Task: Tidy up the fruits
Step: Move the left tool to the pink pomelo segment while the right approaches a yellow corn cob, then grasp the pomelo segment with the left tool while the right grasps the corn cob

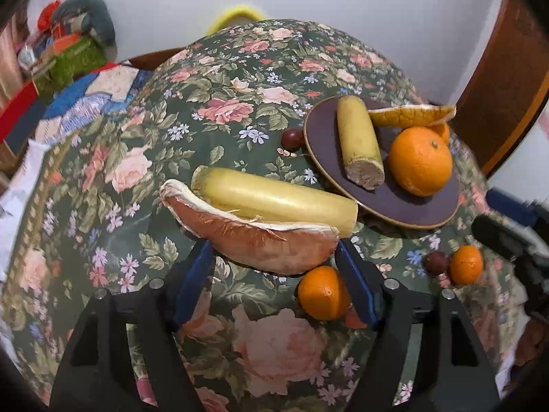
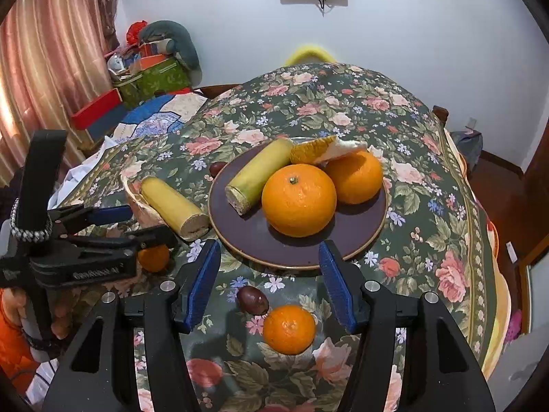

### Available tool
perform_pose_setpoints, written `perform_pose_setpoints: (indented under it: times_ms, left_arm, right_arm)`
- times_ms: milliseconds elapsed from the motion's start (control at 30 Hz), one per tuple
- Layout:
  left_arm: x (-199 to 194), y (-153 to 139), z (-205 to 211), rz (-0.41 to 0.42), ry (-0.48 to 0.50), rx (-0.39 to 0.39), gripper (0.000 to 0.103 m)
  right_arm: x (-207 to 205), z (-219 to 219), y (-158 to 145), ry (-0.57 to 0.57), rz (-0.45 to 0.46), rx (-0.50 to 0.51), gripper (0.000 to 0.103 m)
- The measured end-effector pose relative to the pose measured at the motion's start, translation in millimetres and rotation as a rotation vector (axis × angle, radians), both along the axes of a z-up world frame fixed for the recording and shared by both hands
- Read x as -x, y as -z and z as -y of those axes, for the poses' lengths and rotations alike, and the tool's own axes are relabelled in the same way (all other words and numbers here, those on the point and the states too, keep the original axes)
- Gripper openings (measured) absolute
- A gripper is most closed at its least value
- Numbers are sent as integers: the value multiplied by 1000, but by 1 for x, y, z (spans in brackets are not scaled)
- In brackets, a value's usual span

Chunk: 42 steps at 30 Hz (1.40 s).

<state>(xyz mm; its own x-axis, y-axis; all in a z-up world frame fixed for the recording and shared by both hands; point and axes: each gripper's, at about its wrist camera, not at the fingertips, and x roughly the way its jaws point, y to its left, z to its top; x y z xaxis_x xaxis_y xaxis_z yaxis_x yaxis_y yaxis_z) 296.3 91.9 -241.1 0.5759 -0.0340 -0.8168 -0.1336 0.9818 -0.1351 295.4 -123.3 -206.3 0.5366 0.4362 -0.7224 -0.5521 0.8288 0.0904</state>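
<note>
On the floral tablecloth [image 1: 219, 110] lies a pink pomelo wedge [image 1: 260, 243] with a yellow cut stalk piece [image 1: 274, 202] resting against it. My left gripper [image 1: 274, 250] is open and straddles the wedge's near edge; a small orange [image 1: 322, 292] sits by its right finger. The purple plate [image 2: 360, 226] holds a large orange [image 2: 298, 199], a second orange [image 2: 357, 178], a stalk piece [image 2: 260, 171] and a yellow peel wedge [image 2: 322, 151]. My right gripper [image 2: 269, 250] is open just short of the plate rim, with a small orange [image 2: 289, 329] and a dark fruit [image 2: 253, 300] lying loose between its fingers.
Another dark fruit [image 2: 218, 168] lies beyond the plate's left rim. Stacked boxes and bedding [image 2: 151, 75] fill the back left beside a curtain [image 2: 44, 68]. A yellow chair back [image 2: 308, 53] shows behind the table. A person's orange sleeve [image 2: 10, 343] is at the lower left.
</note>
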Motion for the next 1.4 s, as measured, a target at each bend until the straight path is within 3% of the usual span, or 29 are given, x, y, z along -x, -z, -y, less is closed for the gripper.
perform_pose_setpoints:
  times_ms: [67,133,200,433,700,767,900,1167,1400]
  left_arm:
    - [3,-3,-5,11,-2,35,62]
    - [9,-10,-7,29,17,59,44]
    - [13,-17,-6,37,37,67,34]
    - [39,-20,-16,33,39,56,25]
    - [67,-4,-49,-31,-40,27,24]
    - [67,-8,-50,-24,-41,11,29]
    - [57,-19,-46,21,-28,-7,55]
    - [18,2,-50,-25,-17,5,55]
    - [3,11,-46,-10,-11,-58,54]
  right_arm:
    - [0,-1,3,-2,-8,0,56]
    - [1,-4,5,-6,-14,5,56]
    - [2,-7,6,-13,-18,5,56]
    - [9,-17,1,-42,-9,3,56]
    - [12,-29,-2,-65,2,24,56]
    - [11,-32,-2,-68,2,22,56]
    - [10,-38,-2,-71,-3,12,56]
    - [2,-63,-3,-117,-4,19,56]
    - [-12,-89,1,-146,-21,14,56]
